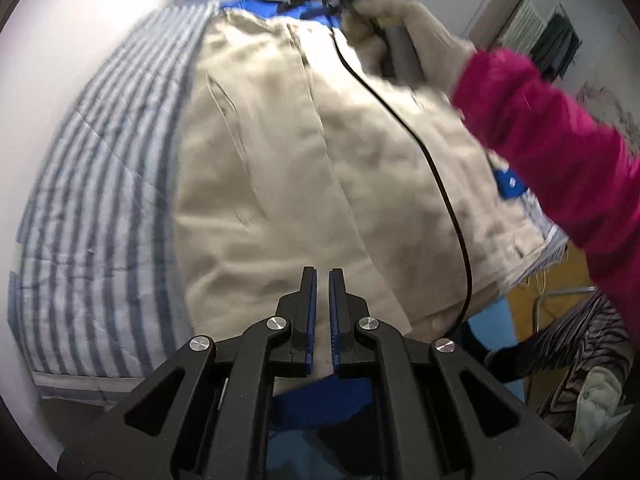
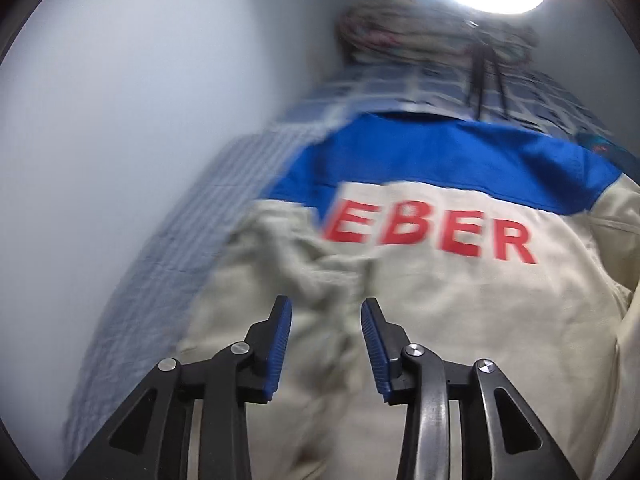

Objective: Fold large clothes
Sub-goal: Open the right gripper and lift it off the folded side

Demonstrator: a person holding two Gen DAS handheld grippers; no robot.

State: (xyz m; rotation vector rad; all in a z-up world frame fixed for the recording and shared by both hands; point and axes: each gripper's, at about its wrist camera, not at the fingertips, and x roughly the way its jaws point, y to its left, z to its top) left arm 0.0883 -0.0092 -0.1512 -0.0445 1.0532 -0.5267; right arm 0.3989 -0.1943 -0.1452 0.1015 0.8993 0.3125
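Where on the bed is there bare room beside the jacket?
Free: the striped bedsheet between the beige-and-blue jacket and the white wall. Crowded: the far end, with bunched bedding and a tripod, and the jacket's right side, with the gloved hand and cable.

Black two-finger left gripper (image 1: 323, 312) — blue ribbed pads, silver round screws. Right gripper (image 2: 326, 344) built alike. Cream glove (image 1: 404, 32), magenta fleece sleeve (image 1: 560, 152), thin black cable (image 1: 420, 152) are seen.
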